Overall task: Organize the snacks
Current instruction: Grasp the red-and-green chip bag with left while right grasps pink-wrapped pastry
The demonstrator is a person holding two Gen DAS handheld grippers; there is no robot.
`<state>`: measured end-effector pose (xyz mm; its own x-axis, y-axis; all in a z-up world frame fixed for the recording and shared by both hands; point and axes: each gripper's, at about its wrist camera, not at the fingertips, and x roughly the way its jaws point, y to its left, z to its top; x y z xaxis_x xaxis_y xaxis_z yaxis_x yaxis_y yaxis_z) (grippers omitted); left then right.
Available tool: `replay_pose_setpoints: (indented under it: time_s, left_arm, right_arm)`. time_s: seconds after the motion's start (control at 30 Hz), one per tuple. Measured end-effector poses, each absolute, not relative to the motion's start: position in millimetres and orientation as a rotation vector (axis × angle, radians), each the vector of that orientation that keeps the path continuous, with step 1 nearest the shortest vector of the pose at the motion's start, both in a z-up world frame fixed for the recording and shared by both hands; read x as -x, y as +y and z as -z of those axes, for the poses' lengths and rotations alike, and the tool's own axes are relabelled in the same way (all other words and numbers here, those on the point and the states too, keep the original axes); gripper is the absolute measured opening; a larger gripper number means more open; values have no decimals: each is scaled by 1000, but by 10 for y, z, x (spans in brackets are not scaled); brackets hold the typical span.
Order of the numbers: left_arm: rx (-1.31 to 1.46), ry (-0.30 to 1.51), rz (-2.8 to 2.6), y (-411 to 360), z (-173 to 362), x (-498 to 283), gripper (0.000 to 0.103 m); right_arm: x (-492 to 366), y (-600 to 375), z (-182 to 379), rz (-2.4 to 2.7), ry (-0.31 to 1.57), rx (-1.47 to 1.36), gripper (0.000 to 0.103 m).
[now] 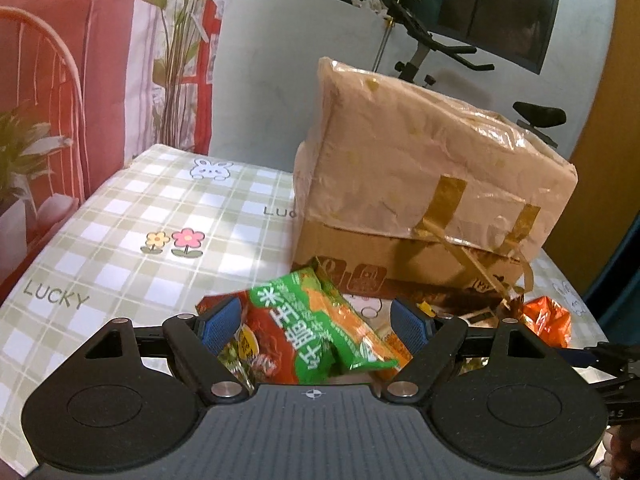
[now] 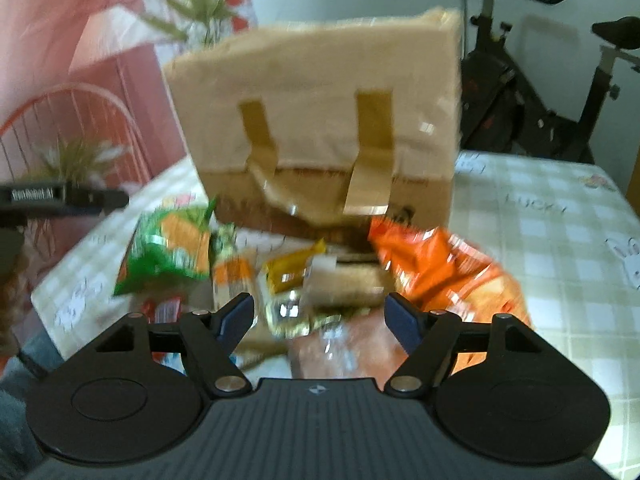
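Observation:
A heap of snack packets lies on the checked tablecloth (image 1: 120,220) in front of a taped cardboard box (image 1: 420,168). In the left wrist view a green and orange packet (image 1: 296,304) rests on a red packet (image 1: 264,344). My left gripper (image 1: 316,320) stands open around them, its blue pads clear of the wrappers. The right wrist view is blurred. My right gripper (image 2: 320,312) is open just above a yellow packet (image 2: 292,272) and a clear-wrapped item (image 2: 348,352). An orange bag (image 2: 440,264) lies to the right and the green packet (image 2: 172,252) to the left.
The box (image 2: 320,120) stands directly behind the heap and blocks the far side. An exercise bike (image 2: 560,80) stands behind the table on the right. A plant (image 1: 176,60) and a red wire chair (image 1: 40,60) are on the left. Bare cloth (image 2: 560,240) lies right of the heap.

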<state>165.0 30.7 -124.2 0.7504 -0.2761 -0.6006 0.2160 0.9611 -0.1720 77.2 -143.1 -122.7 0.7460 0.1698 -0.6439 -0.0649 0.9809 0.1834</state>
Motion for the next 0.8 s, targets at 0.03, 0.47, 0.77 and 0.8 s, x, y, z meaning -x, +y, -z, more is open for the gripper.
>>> replay_pose_setpoints:
  time_s: [0.03, 0.47, 0.77, 0.8]
  left_arm:
    - [97, 675, 268, 314, 1261, -1642, 84]
    - [102, 710, 279, 268, 1352, -1668, 84]
    - [99, 723, 269, 274, 1385, -1711, 84]
    - [101, 725, 265, 281, 1387, -1721, 84]
  right_arm:
    - [-781, -1421, 1258, -125, 735, -144, 75]
    - [-825, -1334, 1470, -64, 809, 5, 82]
    - [-879, -1378, 1606, -52, 840, -46, 81]
    - [-876, -1383, 1601, -53, 836, -48, 79]
